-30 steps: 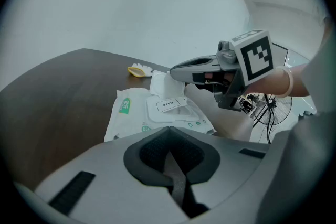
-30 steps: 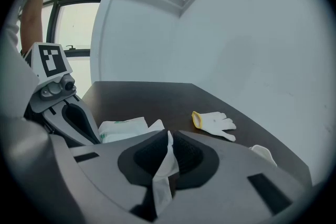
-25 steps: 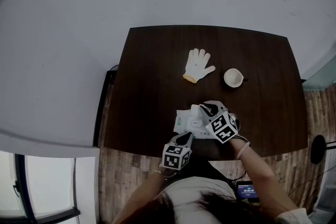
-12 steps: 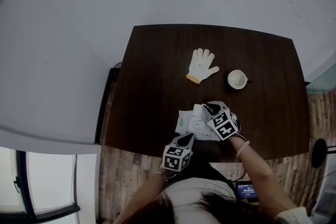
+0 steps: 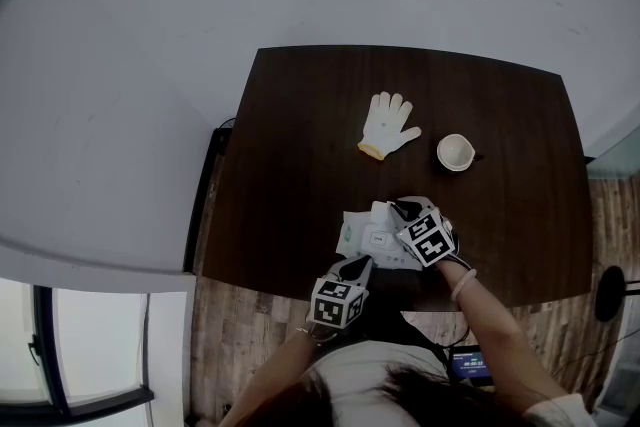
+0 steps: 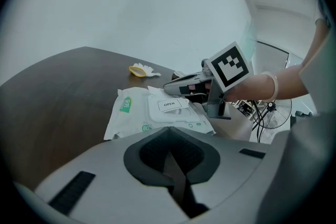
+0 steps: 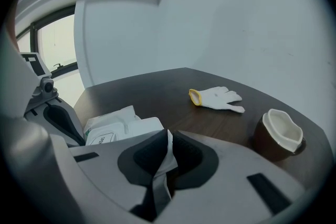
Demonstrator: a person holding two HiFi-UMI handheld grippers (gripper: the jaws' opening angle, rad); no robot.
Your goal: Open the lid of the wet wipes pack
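Note:
The white wet wipes pack (image 5: 362, 235) lies flat near the table's front edge. Its lid with the OPEN label (image 6: 169, 105) faces up. My right gripper (image 5: 397, 208) reaches over the pack's far right side, and its jaws have just been closing. In the right gripper view it (image 7: 168, 138) is shut on a thin white flap of the lid (image 7: 169, 157) that sticks up between the pads. My left gripper (image 5: 358, 262) sits at the pack's near edge, just short of it. In its own view this gripper (image 6: 168, 134) is shut with nothing seen between the pads.
A white work glove (image 5: 388, 126) lies on the dark wooden table (image 5: 300, 145) at mid depth. A brown cup with a white inside (image 5: 455, 152) stands to its right. The person's body is against the table's front edge, with a wooden floor below.
The right gripper has sunk a little toward the pack and rolled slightly, still with the white flap in it. The left gripper has stayed put.

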